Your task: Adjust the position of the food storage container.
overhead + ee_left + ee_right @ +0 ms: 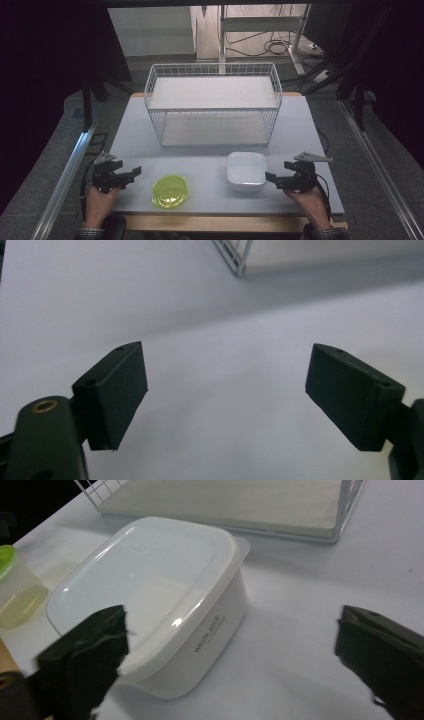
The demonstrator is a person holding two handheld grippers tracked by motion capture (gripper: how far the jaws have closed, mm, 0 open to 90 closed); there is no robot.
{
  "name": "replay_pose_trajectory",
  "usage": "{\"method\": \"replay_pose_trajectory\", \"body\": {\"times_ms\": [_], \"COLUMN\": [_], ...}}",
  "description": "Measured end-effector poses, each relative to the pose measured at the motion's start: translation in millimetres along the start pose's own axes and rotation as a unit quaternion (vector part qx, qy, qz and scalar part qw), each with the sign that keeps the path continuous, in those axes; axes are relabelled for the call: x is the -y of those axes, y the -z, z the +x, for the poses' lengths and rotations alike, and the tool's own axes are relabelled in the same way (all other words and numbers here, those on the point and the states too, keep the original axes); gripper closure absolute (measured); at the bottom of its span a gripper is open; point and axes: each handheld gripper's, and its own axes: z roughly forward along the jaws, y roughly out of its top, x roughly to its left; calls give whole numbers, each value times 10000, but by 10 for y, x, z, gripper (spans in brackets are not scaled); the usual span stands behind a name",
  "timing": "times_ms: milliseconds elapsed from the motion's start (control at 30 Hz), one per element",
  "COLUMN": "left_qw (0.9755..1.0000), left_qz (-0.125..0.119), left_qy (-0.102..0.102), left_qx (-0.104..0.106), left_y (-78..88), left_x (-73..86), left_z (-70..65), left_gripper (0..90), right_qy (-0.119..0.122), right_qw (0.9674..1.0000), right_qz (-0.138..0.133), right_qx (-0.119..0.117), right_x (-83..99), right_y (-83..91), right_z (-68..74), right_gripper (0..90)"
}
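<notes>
Table: pale grey top (pixel 300 130), smooth and matte, dark floor and cables beyond it.
Rack: white wire rack (pixel 212 102) with two flat shelves, ahead of both claws, well apart from them.
Left claw: left gripper (pixel 131 174) released, jaws spread wide over bare table; a rack corner (pixel 235 260) shows far ahead and above its jaws.
Right claw: right gripper (pixel 270 178) released, jaws wide; it holds nothing.
Box: white box (pixel 246 171), square with rounded corners, glossy plastic, lid on with a small tab at one corner and small print on its side; it sits just ahead of the right claw, its near corner (pixel 145 630) between the jaws but nearer one jaw, whether touching I cannot tell.
Tub: round tub with a lime-green lid (pixel 171 191), body clear and faintly yellow in the right gripper view; it lies between the two claws, nearer the left, just beyond its jaw tips.
Task thing: none is named; box and tub are the likely candidates.
Risk: slick rounded plastic may slip or swivel if pinched at a corner.
Risk: squeezing on the lid rim alone could pop the lid off.
Risk: an off-centre close would shove the box toward the tub.
</notes>
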Motion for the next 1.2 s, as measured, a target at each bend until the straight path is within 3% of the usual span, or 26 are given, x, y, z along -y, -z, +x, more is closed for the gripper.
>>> {"method": "replay_pose_trajectory", "body": {"times_ms": [100, 133, 267, 400, 633, 700, 800, 833, 867, 900, 933, 1000, 1033, 1067, 1133, 1200], "left_qw": [9998, 9995, 9984, 9976, 9959, 9923, 9883, 9883, 9861, 9848, 9824, 9811, 9787, 9787, 9758, 9711], "left_qz": [39, 18, -24, -225, -450, -648, -758, -758, -779, -767, -706, -661, -573, -573, -507, -410], "left_qy": [-24, -76, -41, -201, -472, -625, -843, -843, -953, -1026, -1154, -1219, -1327, -1327, -1429, -1580], "left_qx": [173, 318, 572, 628, 634, 847, 1024, 1024, 1117, 1173, 1290, 1349, 1459, 1459, 1578, 1740], "left_y": [1, 8, 18, 77, 186, 291, 372, 372, 399, 414, 430, 430, 425, 425, 415, 404], "left_x": [2, 1, -11, -24, -58, -99, -137, -137, -153, -165, -184, -192, -198, -198, -200, -199], "left_z": [-33, -59, -76, -97, -187, -292, -430, -430, -506, -571, -703, -767, -886, -886, -983, -1150], "left_gripper": [74, 52, 54, 126, 257, 319, 420, 451, 476, 476, 537, 592, 618, 651, 680, 772], "right_qy": [11, 142, 223, 121, 145, 109, 117, 111, 111, 120, 155, 172, 175, 175, 187, 190], "right_qw": [10000, 9998, 9996, 9999, 9997, 9995, 9993, 9992, 9992, 9992, 9991, 9990, 9990, 9990, 9990, 9990], "right_qz": [91, 89, 41, 17, -146, -258, -331, -338, -338, -347, -341, -348, -344, -344, -341, -334], "right_qx": [-12, 90, 187, 98, 125, 115, 151, 156, 156, 171, 197, 216, 216, 216, 235, 237], "right_x": [-21, -28, -28, -22, -31, -40, -47, -47, -47, -46, -45, -44, -44, -44, -42, -41], "right_y": [0, 9, 21, 18, 45, 69, 96, 98, 98, 99, 97, 96, 96, 96, 91, 90], "right_z": [41, 67, 65, 30, 45, 46, 48, 51, 51, 52, 54, 61, 62, 62, 66, 70], "right_gripper": [124, 161, 210, 246, 277, 286, 297, 299, 299, 302, 305, 308, 309, 309, 311, 312]}}
